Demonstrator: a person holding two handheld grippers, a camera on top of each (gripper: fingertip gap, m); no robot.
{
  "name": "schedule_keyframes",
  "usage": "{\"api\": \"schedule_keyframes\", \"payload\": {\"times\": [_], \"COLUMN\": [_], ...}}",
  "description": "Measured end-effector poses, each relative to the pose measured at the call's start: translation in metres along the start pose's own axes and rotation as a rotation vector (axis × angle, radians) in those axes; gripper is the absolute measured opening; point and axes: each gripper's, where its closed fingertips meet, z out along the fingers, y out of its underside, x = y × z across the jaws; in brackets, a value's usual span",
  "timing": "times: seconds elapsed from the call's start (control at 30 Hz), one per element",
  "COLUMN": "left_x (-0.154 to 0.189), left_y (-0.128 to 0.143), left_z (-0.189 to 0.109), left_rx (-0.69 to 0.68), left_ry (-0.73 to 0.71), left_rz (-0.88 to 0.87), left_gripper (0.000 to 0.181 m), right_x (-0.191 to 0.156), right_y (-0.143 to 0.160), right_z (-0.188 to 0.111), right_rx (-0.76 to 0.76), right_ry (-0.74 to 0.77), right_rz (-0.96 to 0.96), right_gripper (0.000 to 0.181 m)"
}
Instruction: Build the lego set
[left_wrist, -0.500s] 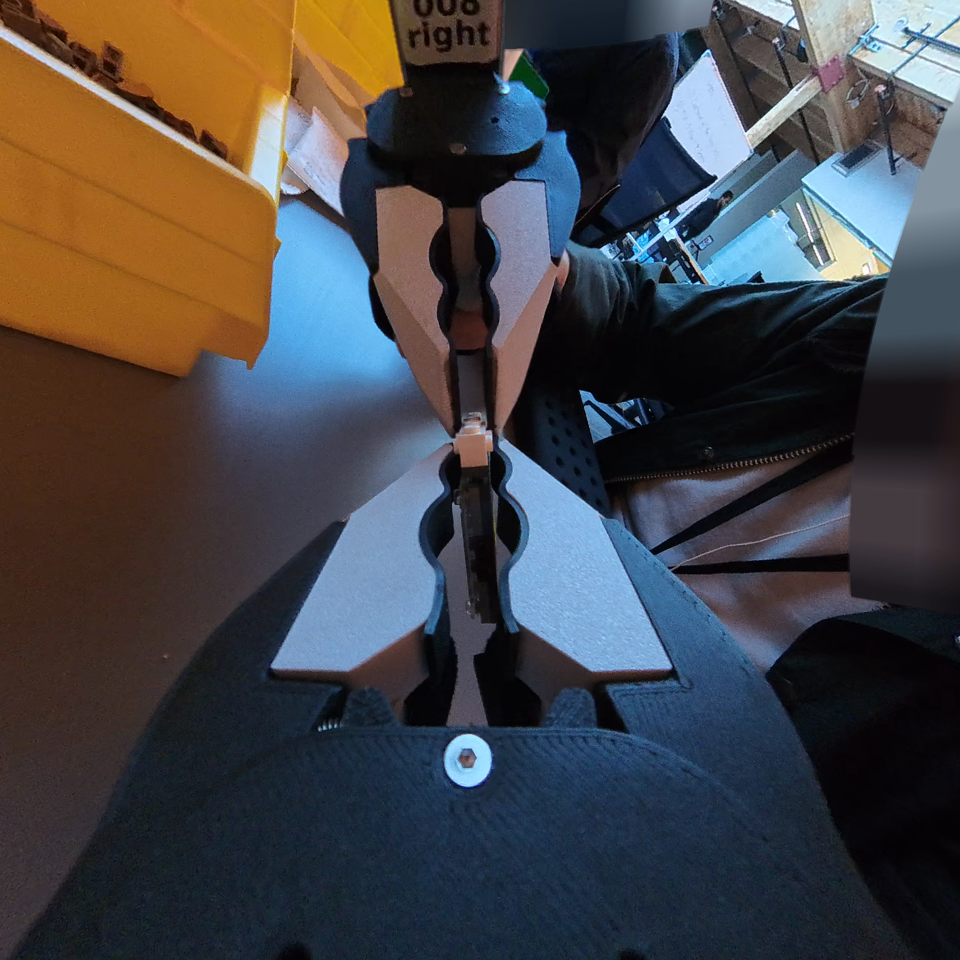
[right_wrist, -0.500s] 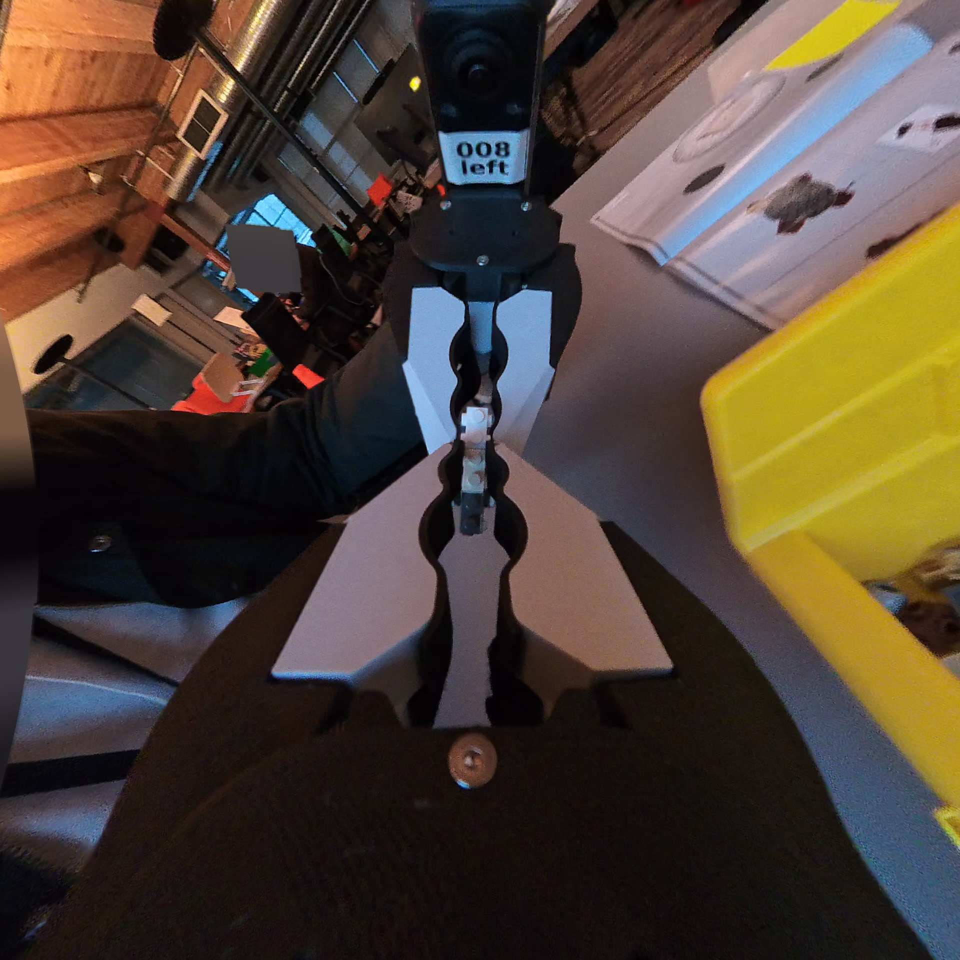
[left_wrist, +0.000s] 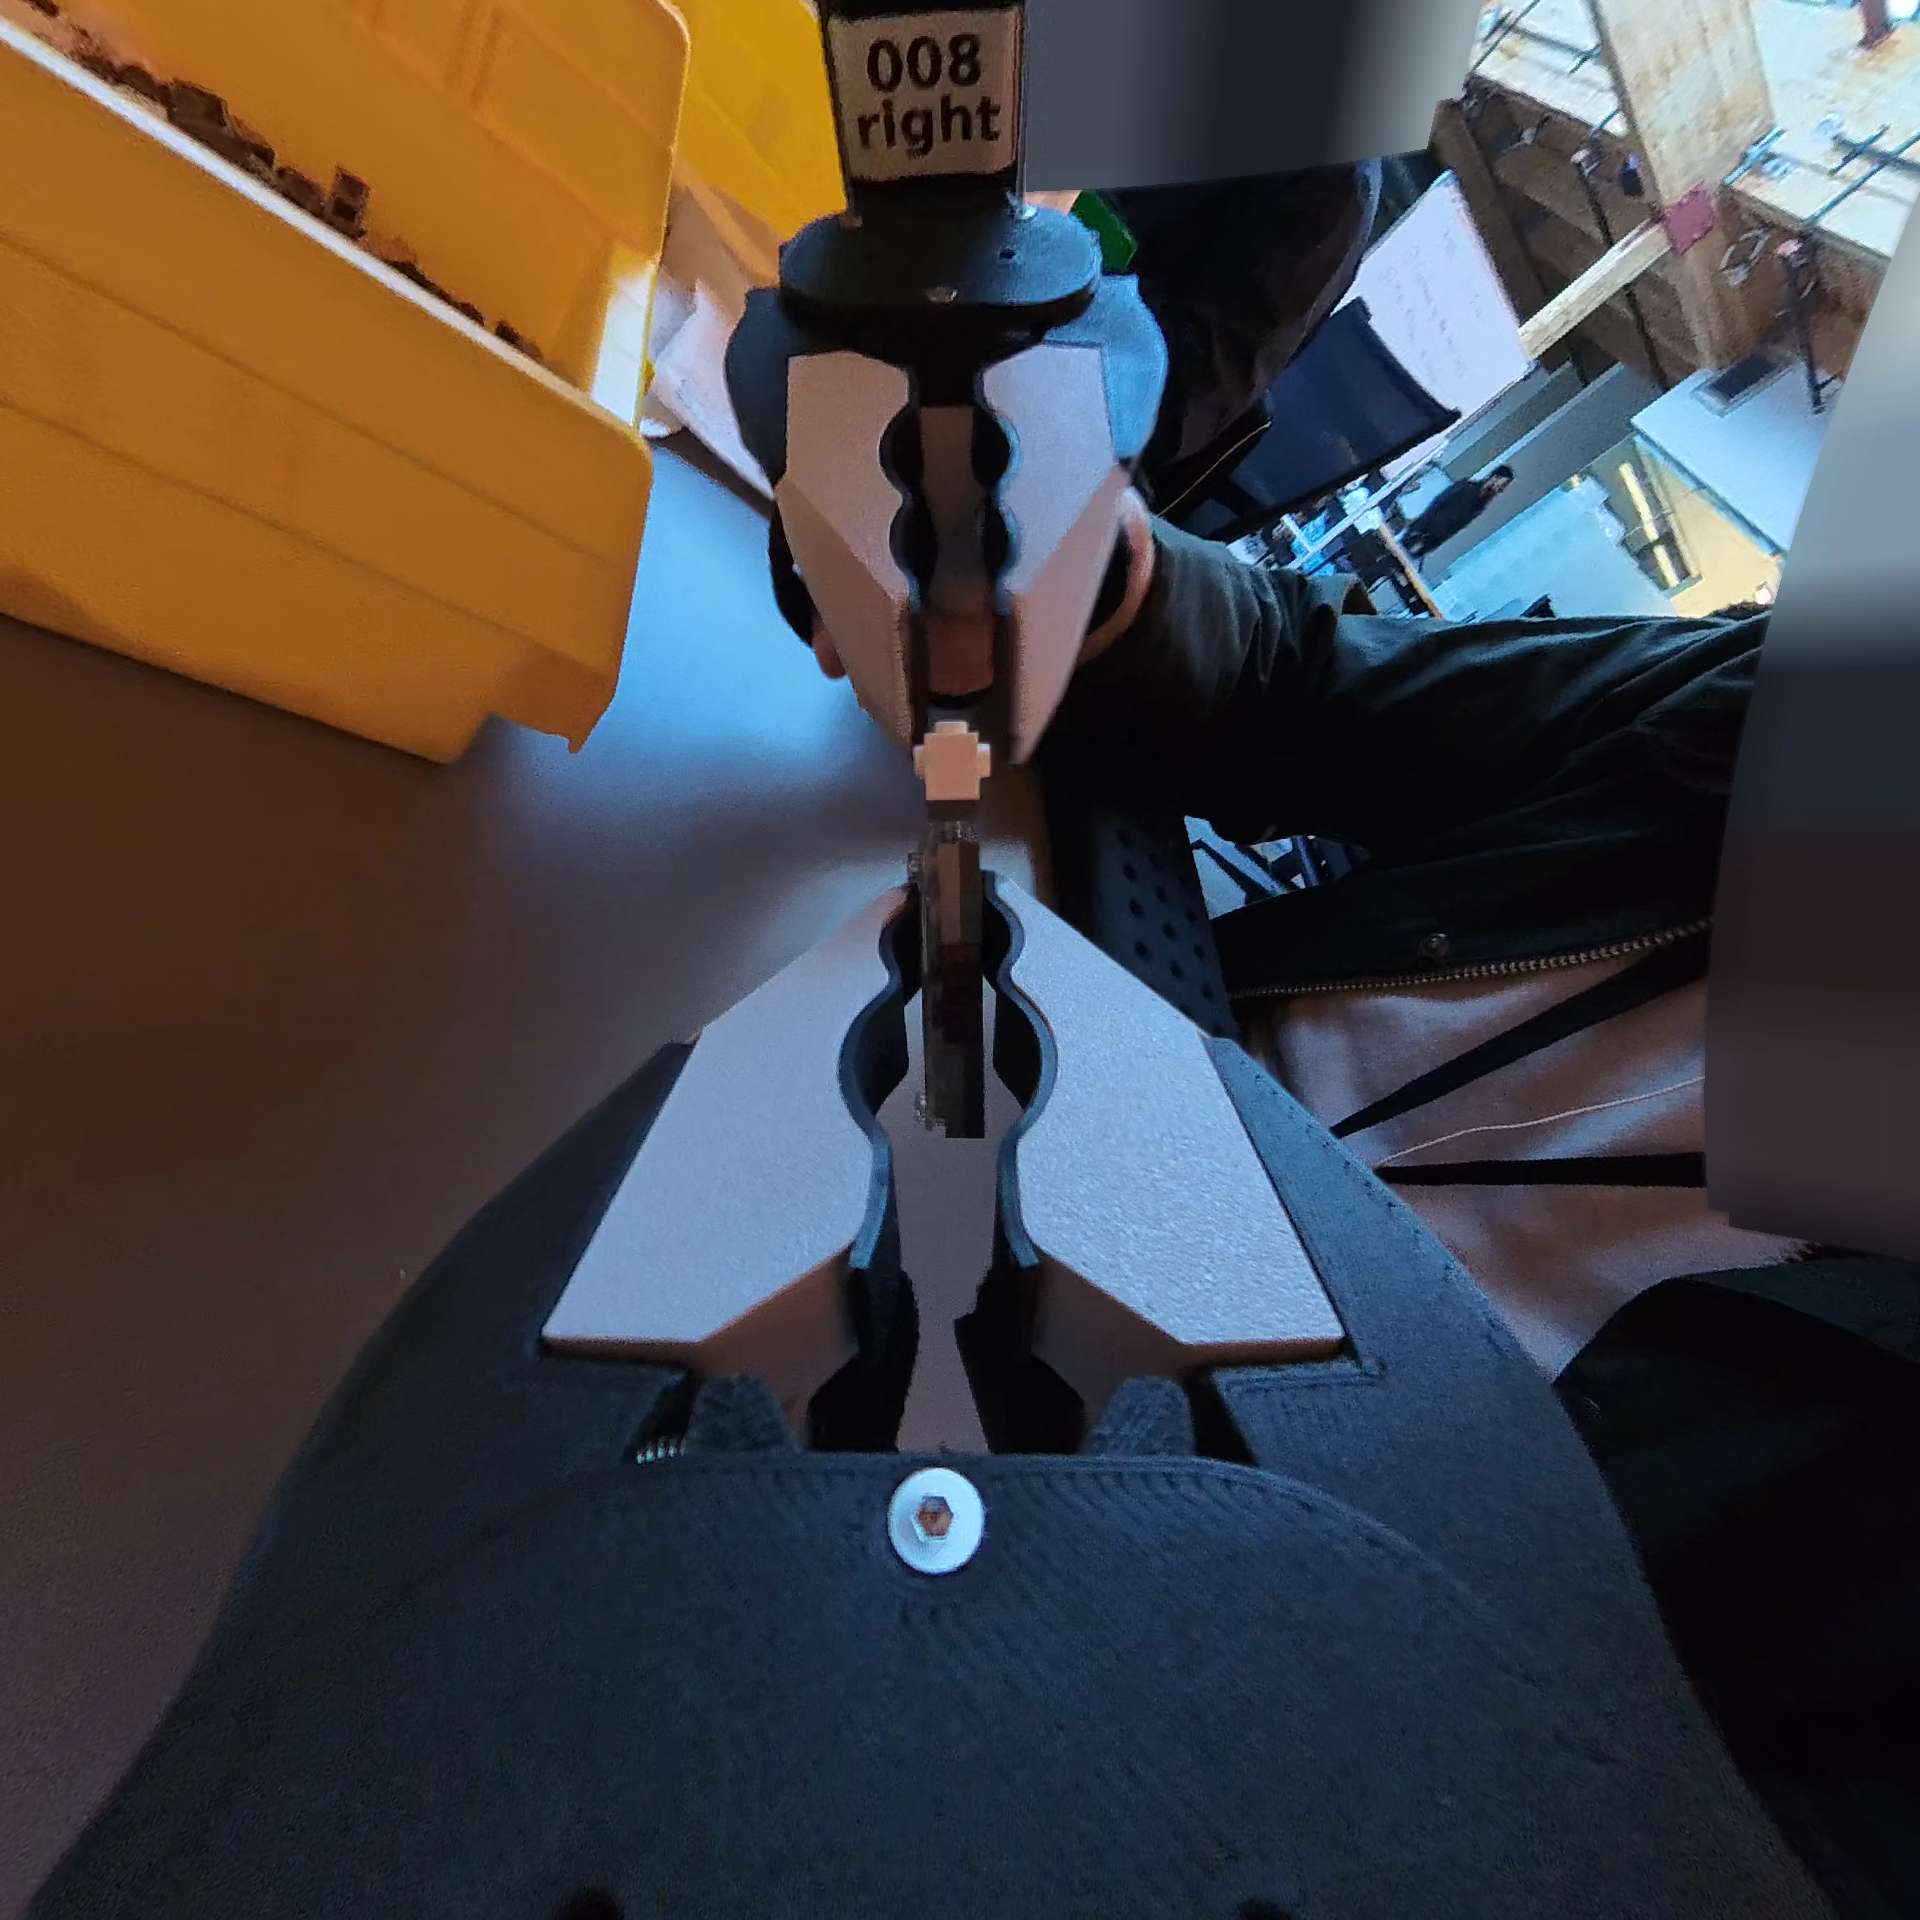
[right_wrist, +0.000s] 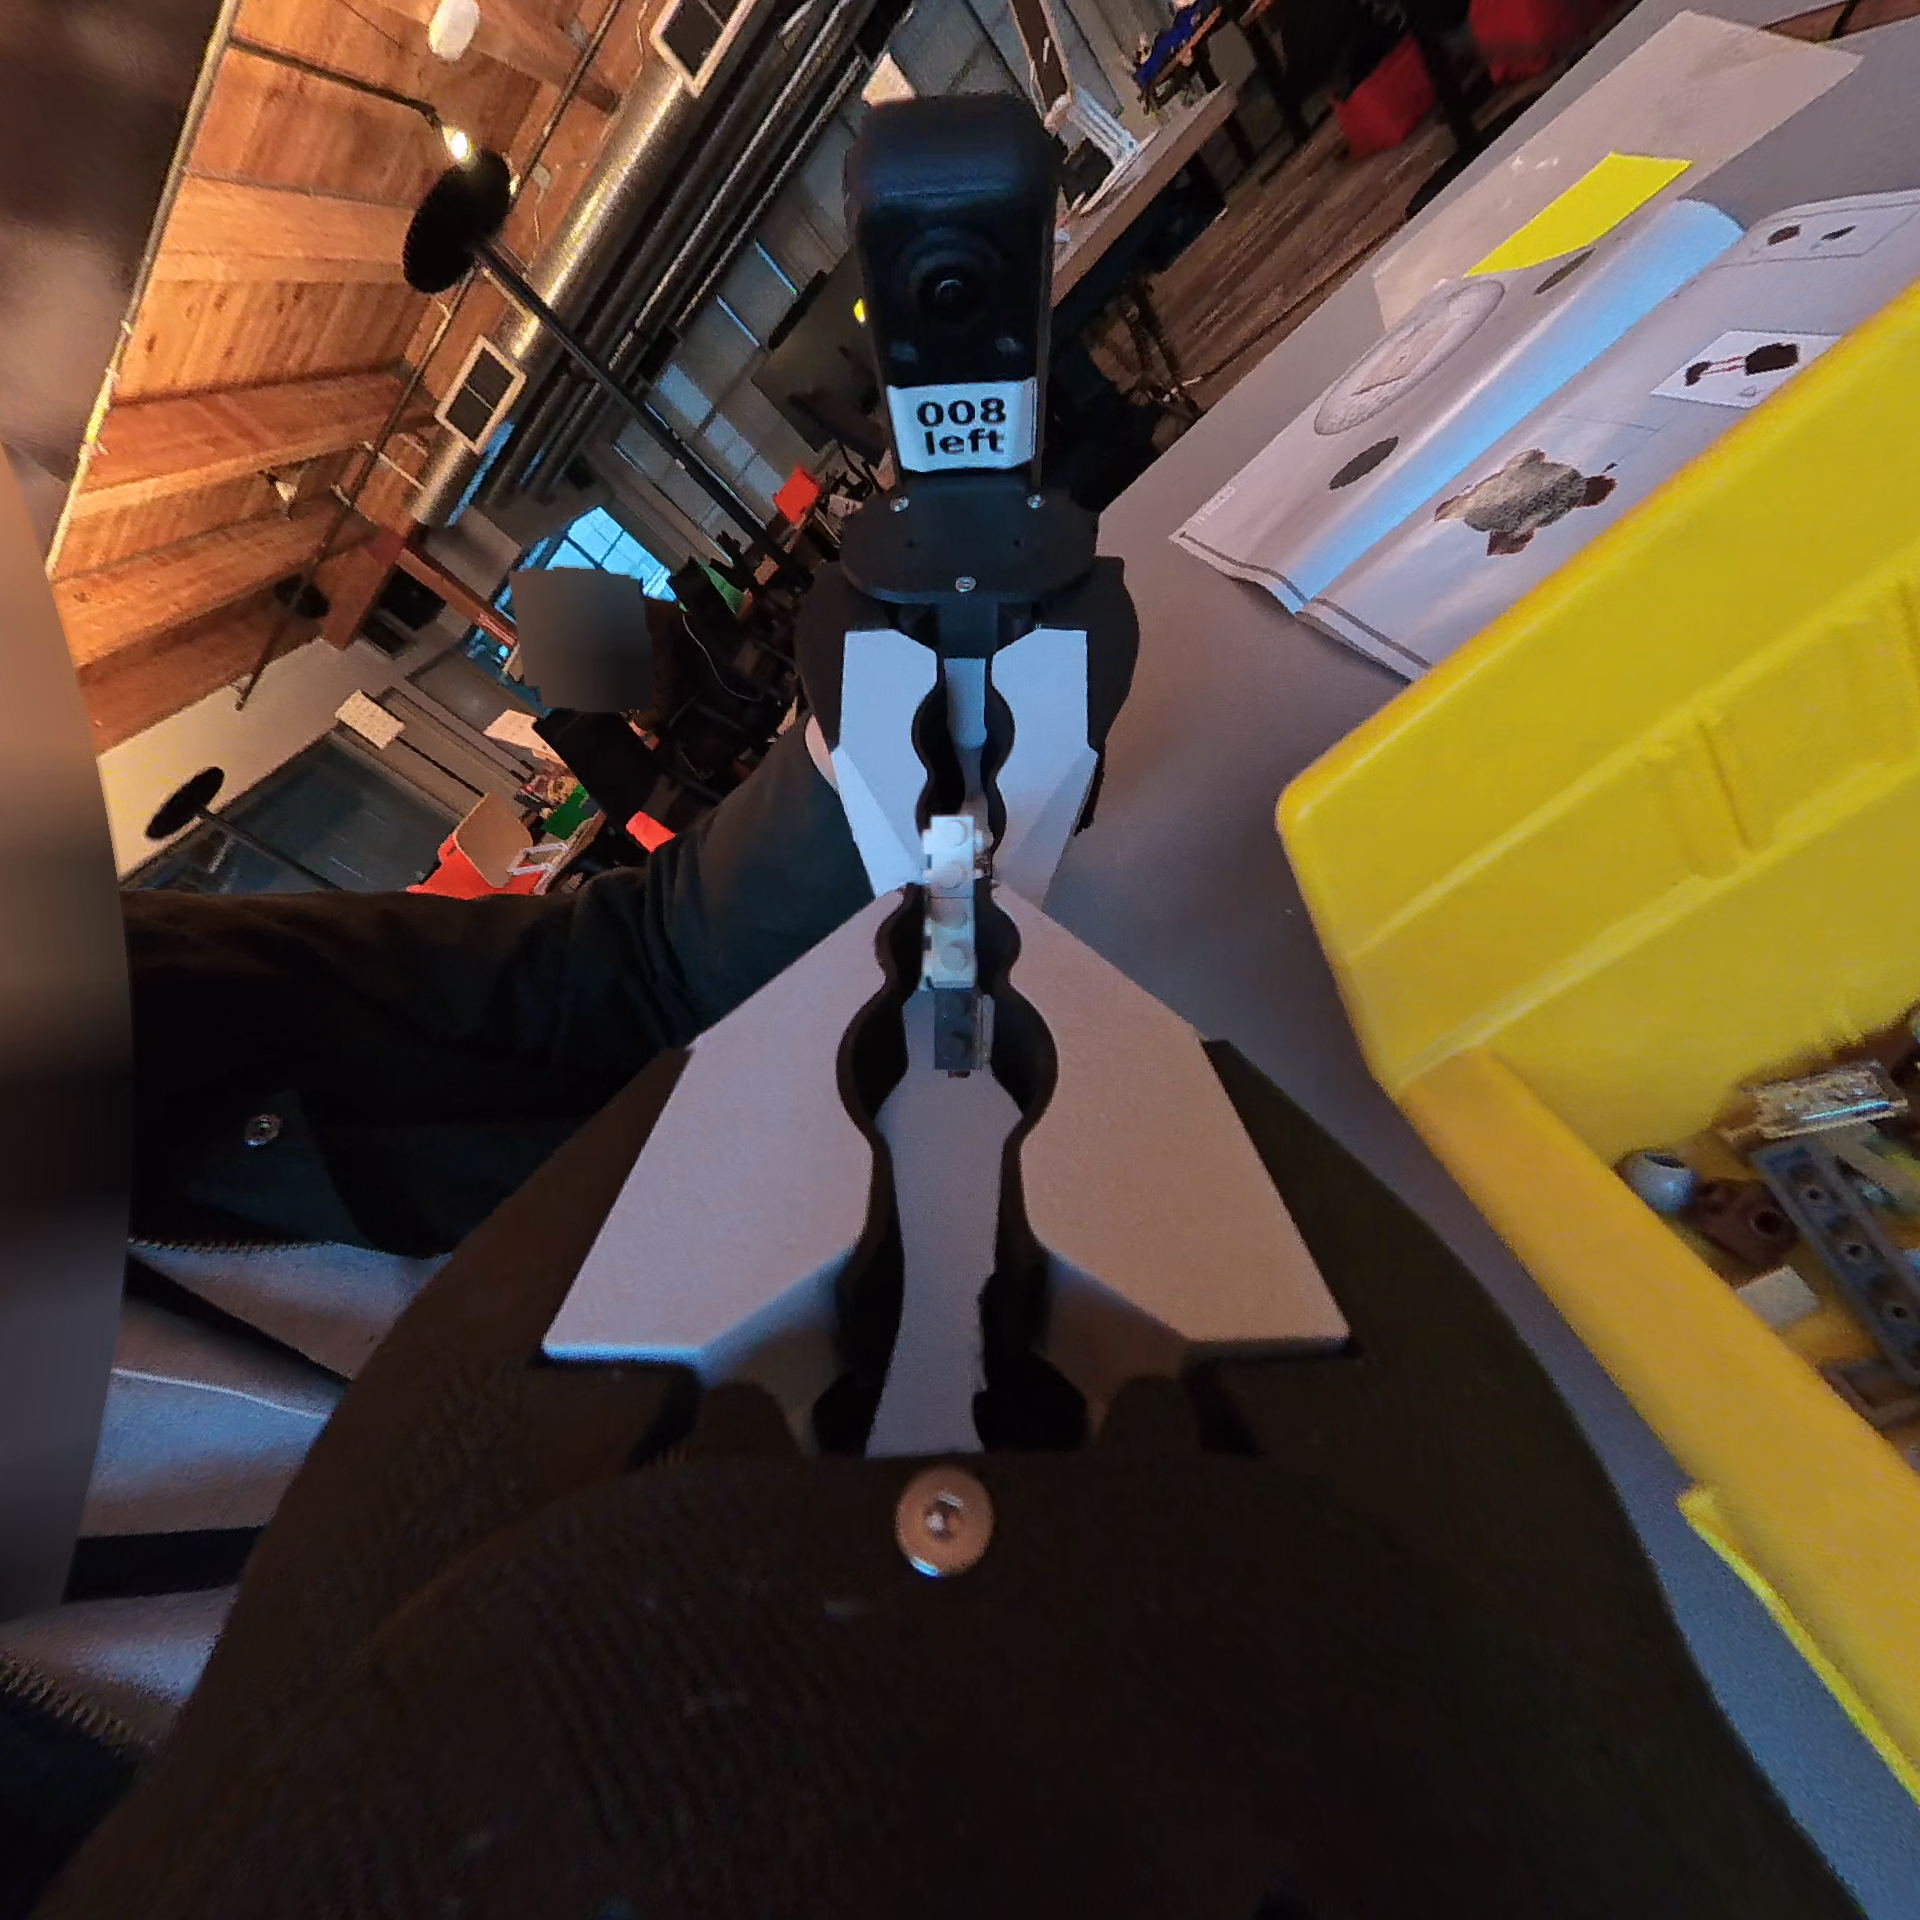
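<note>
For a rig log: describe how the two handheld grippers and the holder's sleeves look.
Both the left gripper and right gripper have black ribbed printed bodies, pale grey wedge fingers with wavy black inner edges, one silver screw, and a white sticker under a black camera. Sleeves are dark.

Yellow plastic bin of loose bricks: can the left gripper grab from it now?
Probably not yet. The left gripper is shut on a dark brick piece tipped with a white brick, so its jaws are full. The yellow plastic bin looks open-topped and unobstructed.

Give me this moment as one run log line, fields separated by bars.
left gripper: shut on dark piece | right gripper: shut on white piece | pieces tip to tip above grey table | yellow bin beside
</note>
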Motion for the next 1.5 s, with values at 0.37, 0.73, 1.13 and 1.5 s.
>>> {"api": "schedule_keyframes", "payload": {"times": [0.37,0.73,1.13,1.5], "left_x": [0.002,-0.004,-0.003,-0.021], "left_y": [-0.012,-0.002,-0.001,-0.013], "left_z": [-0.004,-0.001,-0.001,-0.029], "left_rx": [0.076,0.017,0.008,0.097], "left_ry": [0.012,-0.011,-0.016,-0.157], "left_rz": [0.008,0.005,0.034,0.039], "left_gripper": [0.026,0.010,0.010,0.009], "right_x": [0.003,0.005,0.004,-0.002], "right_y": [0.011,0.017,0.026,-0.047], "right_z": [0.004,0.005,0.007,-0.054], "right_rx": [-0.088,-0.103,-0.163,0.230], "right_ry": [0.041,0.032,0.036,-0.027], "right_rz": [-0.031,-0.042,-0.036,0.069], "right_gripper": [0.009,0.009,0.009,0.008]}}
